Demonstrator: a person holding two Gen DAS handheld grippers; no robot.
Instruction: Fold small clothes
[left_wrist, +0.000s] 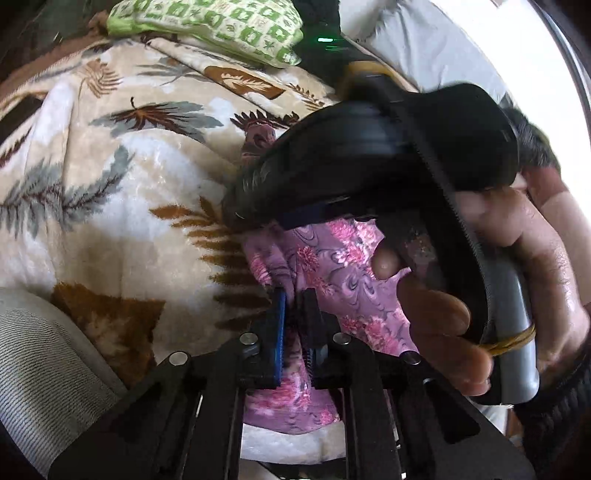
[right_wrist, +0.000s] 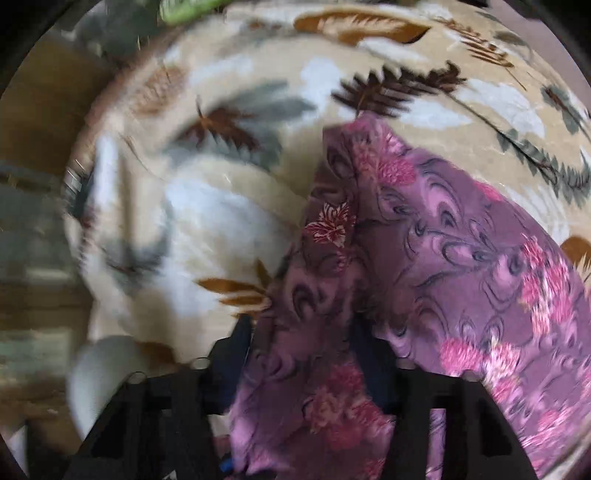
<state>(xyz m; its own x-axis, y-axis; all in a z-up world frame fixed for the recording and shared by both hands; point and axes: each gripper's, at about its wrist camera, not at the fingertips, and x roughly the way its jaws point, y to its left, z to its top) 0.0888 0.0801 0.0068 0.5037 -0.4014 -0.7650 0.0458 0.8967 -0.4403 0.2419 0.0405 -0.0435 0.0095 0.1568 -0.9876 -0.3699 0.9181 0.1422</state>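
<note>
A small purple garment with pink flowers (left_wrist: 332, 266) lies on a cream blanket with a feather print (left_wrist: 122, 192). My left gripper (left_wrist: 295, 306) is shut on an edge of the garment, its blue and black fingers pressed together with cloth between them. The right gripper's black body (left_wrist: 388, 155) and the person's hand (left_wrist: 517, 266) fill the right of the left wrist view, right above the garment. In the blurred right wrist view the garment (right_wrist: 424, 258) drapes over my right gripper (right_wrist: 306, 350) and hides its fingers, which seem closed on the cloth.
A green and white patterned cloth (left_wrist: 221, 26) lies at the far edge of the blanket. A grey ribbed fabric (left_wrist: 40, 369) is at the lower left. A white pillow or sheet (left_wrist: 424, 40) lies at the upper right.
</note>
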